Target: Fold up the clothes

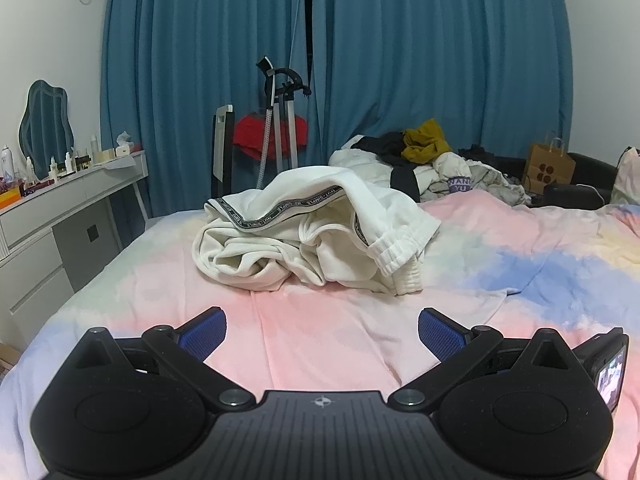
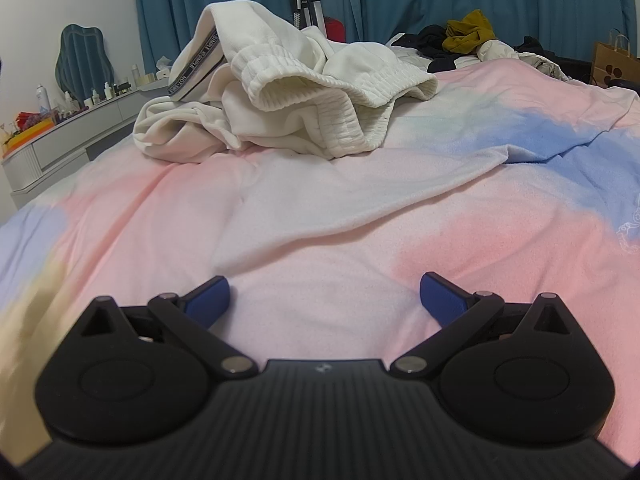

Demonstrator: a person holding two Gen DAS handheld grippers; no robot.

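White pants [image 1: 316, 232] lie bunched up far ahead, not folded yet, so my left gripper [image 1: 322, 334] and right gripper [image 2: 325, 298], both wide apart and empty, must reach in and grab them.

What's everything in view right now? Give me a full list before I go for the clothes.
white garment: 1, white with black lettered tape, crumpled mid-bed
bedspread: 1, pastel pink, blue and yellow, covers the bed
clothes pile: 1, white, black, mustard and grey, far side of the bed
curtains: blue, back wall
paper bag: 1, brown, far right
dresser: 1, grey, left, bottles on top
mirror: 1, teal-framed, on the dresser
left gripper: black with blue pads, open, over the bedspread
right gripper: same, open, empty
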